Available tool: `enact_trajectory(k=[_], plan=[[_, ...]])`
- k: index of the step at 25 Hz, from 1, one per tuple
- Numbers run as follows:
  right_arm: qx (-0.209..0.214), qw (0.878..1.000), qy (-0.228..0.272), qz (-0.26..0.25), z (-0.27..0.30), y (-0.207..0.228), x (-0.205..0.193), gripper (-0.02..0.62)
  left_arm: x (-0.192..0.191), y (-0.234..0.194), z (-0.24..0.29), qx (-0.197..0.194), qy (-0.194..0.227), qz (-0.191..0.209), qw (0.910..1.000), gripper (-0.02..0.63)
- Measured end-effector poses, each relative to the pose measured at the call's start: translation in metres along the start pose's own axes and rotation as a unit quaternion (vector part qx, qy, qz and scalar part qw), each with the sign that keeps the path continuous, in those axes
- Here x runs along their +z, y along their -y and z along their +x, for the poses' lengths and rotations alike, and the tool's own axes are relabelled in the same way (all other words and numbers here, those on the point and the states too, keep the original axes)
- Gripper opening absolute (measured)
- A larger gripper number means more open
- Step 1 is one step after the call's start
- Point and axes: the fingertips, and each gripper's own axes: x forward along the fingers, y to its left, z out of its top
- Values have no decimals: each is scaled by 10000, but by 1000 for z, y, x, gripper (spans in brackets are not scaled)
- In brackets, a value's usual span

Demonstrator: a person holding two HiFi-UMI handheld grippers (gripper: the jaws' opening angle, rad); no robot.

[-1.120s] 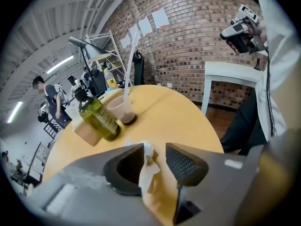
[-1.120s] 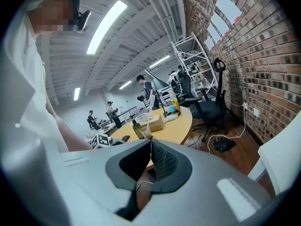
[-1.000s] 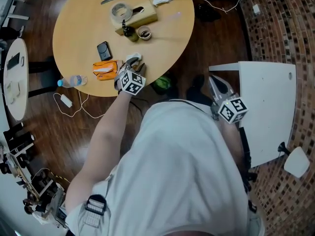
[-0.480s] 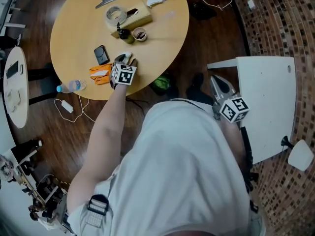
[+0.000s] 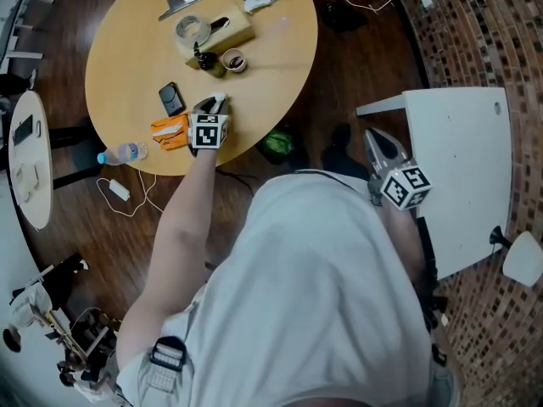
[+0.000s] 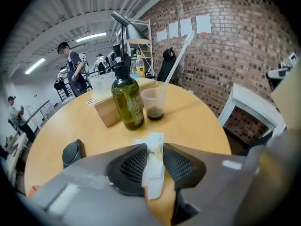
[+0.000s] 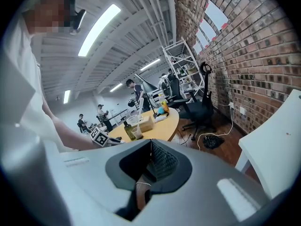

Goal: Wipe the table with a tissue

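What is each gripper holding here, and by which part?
The left gripper, its fingers just closing in, pinches the white tissue by its middle; the right gripper is shut and empty.

Smooth matt wood table (image 5: 127, 58), crumpled white paper tissue (image 6: 153, 168), glossy green bottle (image 6: 128, 102)

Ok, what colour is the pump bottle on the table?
Olive green bottle, black pump; clearest in left gripper view.

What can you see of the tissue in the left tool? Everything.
The tissue is a white, soft, crumpled strip of paper, bunched lengthwise. It is pinched upright between the two dark ribbed pads of the left tool, whose jaws have just been closing on it. Its ends stick out beyond the pads at top and bottom. It is over the round wooden table; whether it touches the tabletop cannot be told.
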Motion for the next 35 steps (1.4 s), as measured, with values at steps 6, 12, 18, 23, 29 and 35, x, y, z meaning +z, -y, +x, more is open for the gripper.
enact_trajectory(k=[6,12,18,23,29,35], plan=[[-133,9998,108,51,-8,2,-4,8,31,47,-26,-514,764,-554,9942,114],[-377,9987,238,230,-25,5,-18,9,54,123,-41,-1749,1306,-824,9724,110],[-877,9935,491,527,-60,13,-37,8,65,203,-40,-2765,1186,-373,9529,109],[-1290,9850,828,790,-94,29,-46,8,67,268,-39,-3429,915,78,9349,109],[-1750,9714,1174,1099,-145,53,-60,8,80,345,-38,-4035,719,483,9109,107],[-2179,9556,1467,1337,-198,90,-67,8,106,424,-35,-4580,539,768,8840,106]])
